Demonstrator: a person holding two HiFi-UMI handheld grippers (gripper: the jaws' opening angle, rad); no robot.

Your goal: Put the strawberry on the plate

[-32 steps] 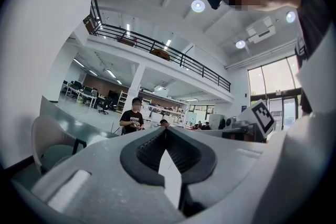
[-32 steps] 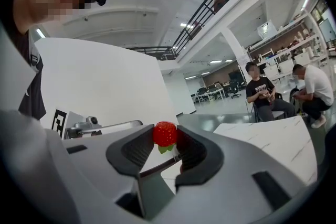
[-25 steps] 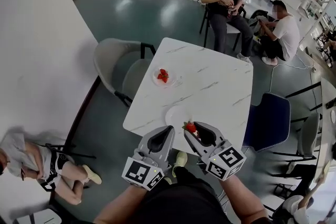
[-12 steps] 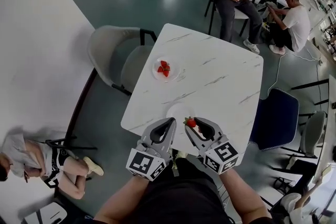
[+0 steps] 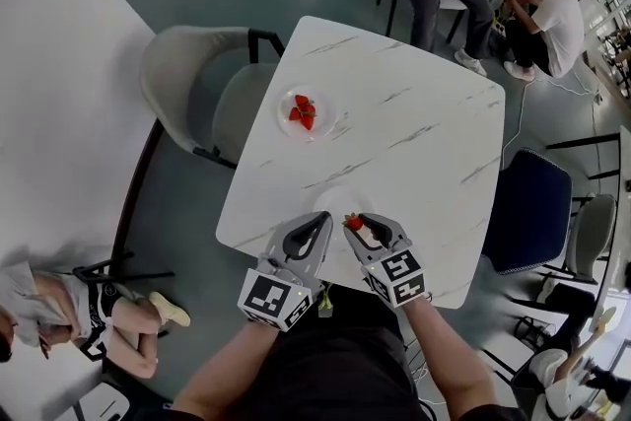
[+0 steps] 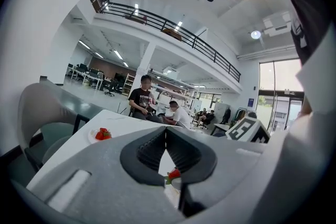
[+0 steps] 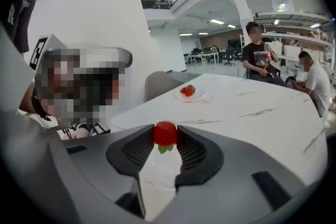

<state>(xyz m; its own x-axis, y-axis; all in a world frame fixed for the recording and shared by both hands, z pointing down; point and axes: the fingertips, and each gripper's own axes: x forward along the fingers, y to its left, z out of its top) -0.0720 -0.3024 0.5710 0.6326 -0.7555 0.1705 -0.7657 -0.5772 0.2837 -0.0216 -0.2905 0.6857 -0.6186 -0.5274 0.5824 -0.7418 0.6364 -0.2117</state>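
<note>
A red strawberry [image 7: 165,134] with green leaves is pinched between the tips of my right gripper [image 5: 356,223], which is shut on it. It hangs just above a small white plate [image 5: 333,203] near the table's front edge; the same plate [image 7: 160,171] shows under the jaws in the right gripper view. My left gripper [image 5: 319,222] hovers beside it to the left, its jaws [image 6: 166,132] shut with nothing between them. The held strawberry [image 6: 174,173] shows below them in the left gripper view.
A second plate [image 5: 305,112] with several strawberries sits at the far left of the white marble table [image 5: 414,133]. A grey chair [image 5: 197,94] stands at the left, a blue chair [image 5: 527,212] at the right. Two people sit beyond the table.
Both grippers have moved a little forward over the table's front edge, the right one still carrying the strawberry over the white plate. The head view has tilted further down.
</note>
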